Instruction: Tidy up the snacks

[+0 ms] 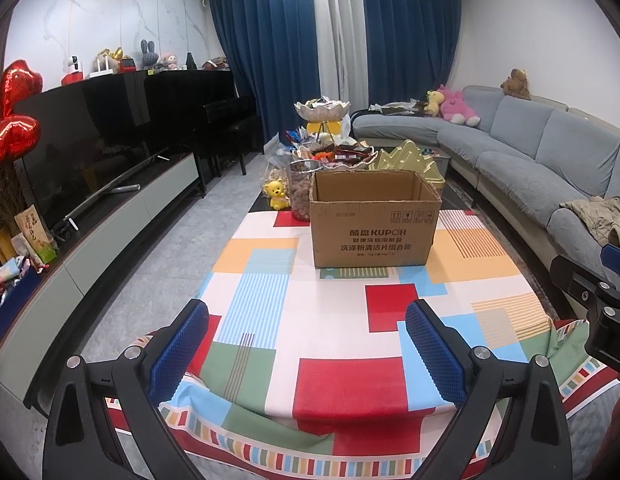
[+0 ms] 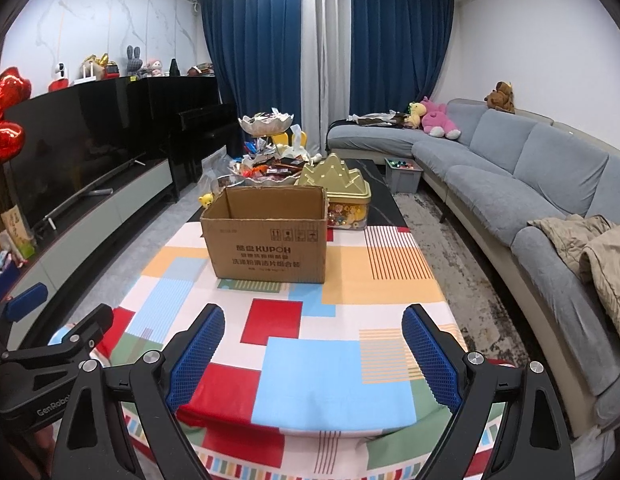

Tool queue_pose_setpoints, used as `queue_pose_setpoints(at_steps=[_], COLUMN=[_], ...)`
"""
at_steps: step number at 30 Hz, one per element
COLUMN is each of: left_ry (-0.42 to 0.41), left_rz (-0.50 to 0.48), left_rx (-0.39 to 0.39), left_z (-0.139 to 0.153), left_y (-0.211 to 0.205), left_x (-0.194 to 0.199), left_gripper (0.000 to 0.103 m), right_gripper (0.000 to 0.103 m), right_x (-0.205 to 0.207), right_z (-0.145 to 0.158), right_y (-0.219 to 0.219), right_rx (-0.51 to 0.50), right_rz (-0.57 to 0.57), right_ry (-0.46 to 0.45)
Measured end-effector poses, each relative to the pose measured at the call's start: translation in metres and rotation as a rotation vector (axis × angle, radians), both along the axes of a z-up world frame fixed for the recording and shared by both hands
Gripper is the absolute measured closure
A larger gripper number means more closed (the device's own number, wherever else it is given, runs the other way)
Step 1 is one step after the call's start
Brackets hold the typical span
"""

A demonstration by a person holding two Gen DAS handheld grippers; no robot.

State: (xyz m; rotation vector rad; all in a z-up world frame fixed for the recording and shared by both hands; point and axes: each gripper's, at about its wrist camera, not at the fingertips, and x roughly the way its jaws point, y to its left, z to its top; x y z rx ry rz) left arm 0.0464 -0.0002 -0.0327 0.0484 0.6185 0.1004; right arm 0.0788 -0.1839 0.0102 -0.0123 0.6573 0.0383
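An open brown cardboard box (image 1: 375, 220) (image 2: 268, 236) stands on a table covered with a bright patchwork cloth (image 1: 329, 344) (image 2: 333, 364). Behind the box lie piled snack packets on a tiered dish (image 1: 333, 152) (image 2: 266, 168), a jar of brown snacks (image 1: 300, 192) and a gold tin (image 1: 409, 164) (image 2: 341, 188). My left gripper (image 1: 308, 314) hovers open over the near end of the cloth, nothing between its blue pads. My right gripper (image 2: 313, 318) is open and empty too, beside the left one.
A yellow bear figure (image 1: 277, 194) sits left of the box. A television and low cabinet (image 1: 110, 152) run along the left, a grey sofa (image 2: 529, 168) along the right with a coat on it. A grey bin (image 2: 403, 174) stands by the sofa.
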Motion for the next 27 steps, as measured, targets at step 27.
queue_pose_setpoints(at_steps=[27], left_ry=[-0.004], left_rz=[0.0], left_rx=[-0.004], left_z=[0.0005], left_y=[-0.002], left_x=[0.0002], left_gripper=[0.003], right_gripper=[0.012], right_x=[0.001], right_z=[0.0006], right_y=[-0.001], right_rx=[0.007], right_rz=[-0.006], right_ry=[0.009])
